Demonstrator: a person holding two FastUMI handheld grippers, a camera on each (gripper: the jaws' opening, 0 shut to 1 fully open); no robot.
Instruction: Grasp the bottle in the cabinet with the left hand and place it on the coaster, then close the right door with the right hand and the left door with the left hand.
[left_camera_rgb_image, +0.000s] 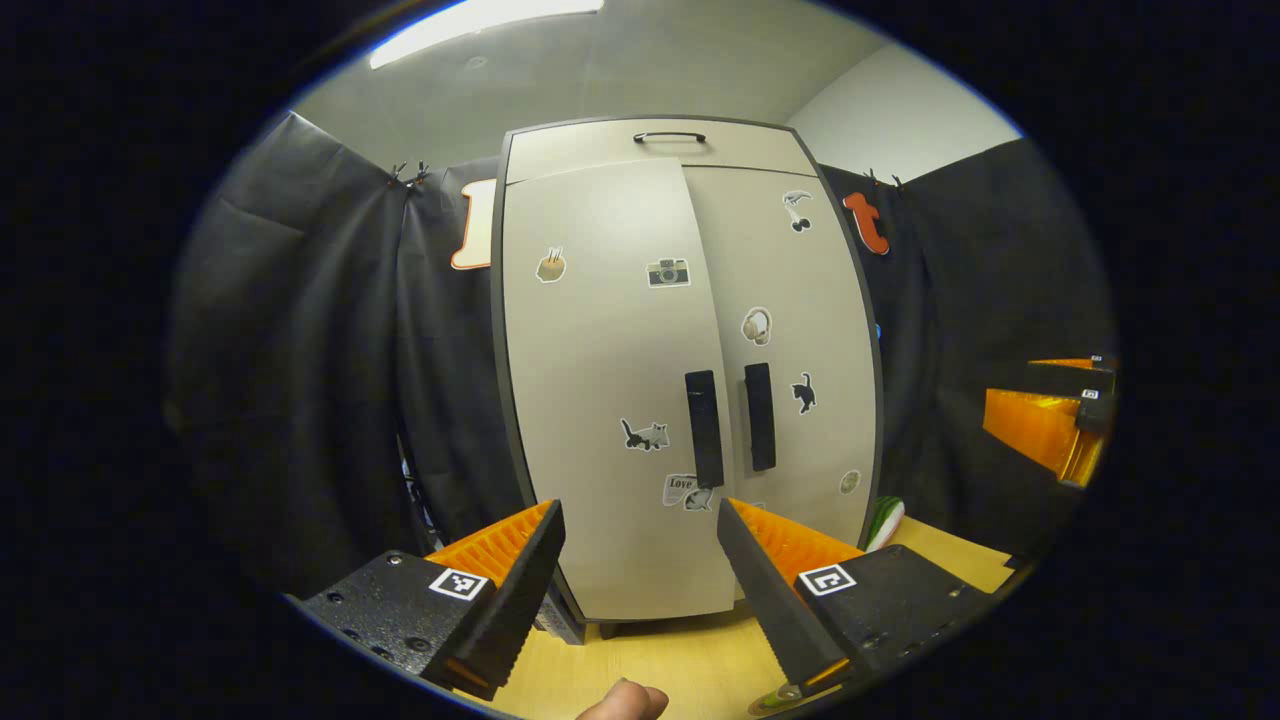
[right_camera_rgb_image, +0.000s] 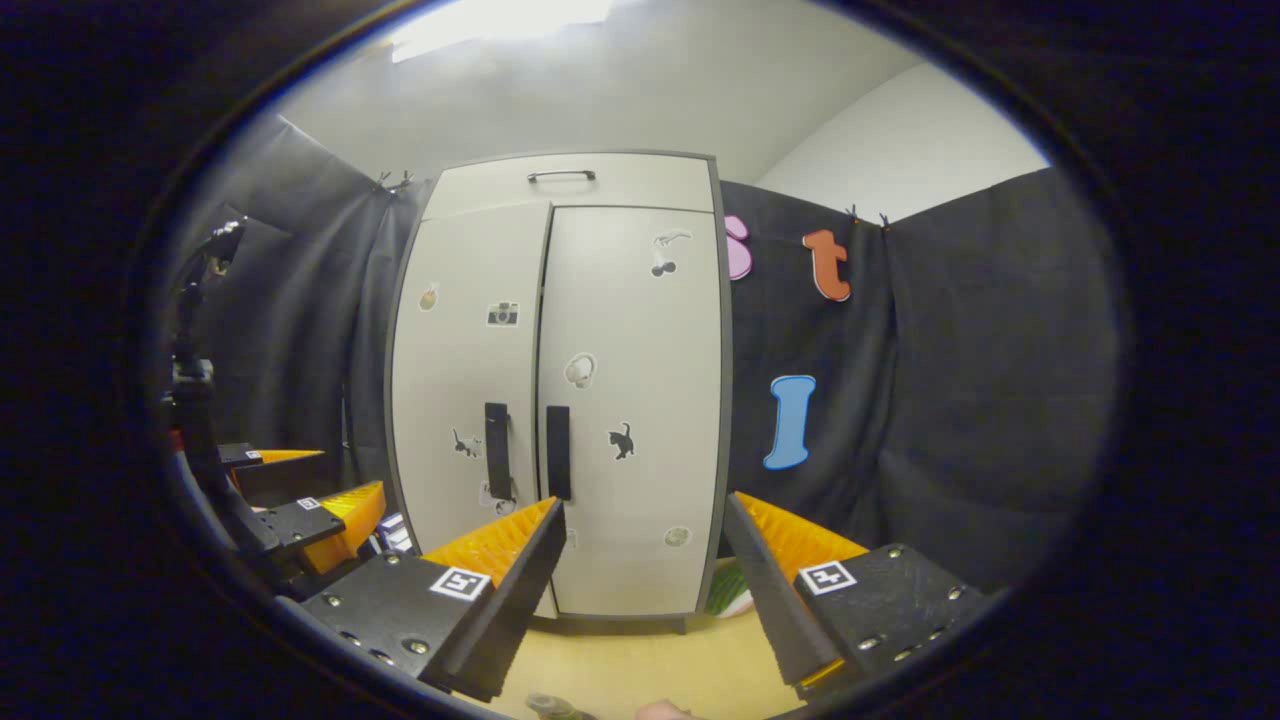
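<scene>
We see the cabinet (left_camera_rgb_image: 690, 370) standing at the back of a yellow wooden table (left_camera_rgb_image: 650, 665), and its two doors look nearly shut. In the left gripper view the left door (left_camera_rgb_image: 600, 380) stands slightly proud of the right door (left_camera_rgb_image: 790, 340), overlapping it along the middle seam; in the right gripper view both doors lie flush. We count two black vertical handles (left_camera_rgb_image: 704, 428) side by side at the seam and one thin handle (left_camera_rgb_image: 668, 137) on the top panel. We count about nine stickers across the two doors, among them a camera and two cats. The bottle is hard to make out: at the bottom edge of the right gripper view a small dark round top (right_camera_rgb_image: 552, 706) shows on the table, and we cannot tell what it is.

Our left gripper (left_camera_rgb_image: 640, 560) points level at the lower part of the left door, its tongs wide and holding nothing. A fingertip (left_camera_rgb_image: 625, 700) shows at the bottom edge, between them.

Our right gripper (right_camera_rgb_image: 645, 560) faces the cabinet from further back, tongs wide and holding nothing. The left gripper appears in its view at the left edge.

A green and white object (left_camera_rgb_image: 884, 520) lies on the table just beside the cabinet's right bottom corner.
</scene>
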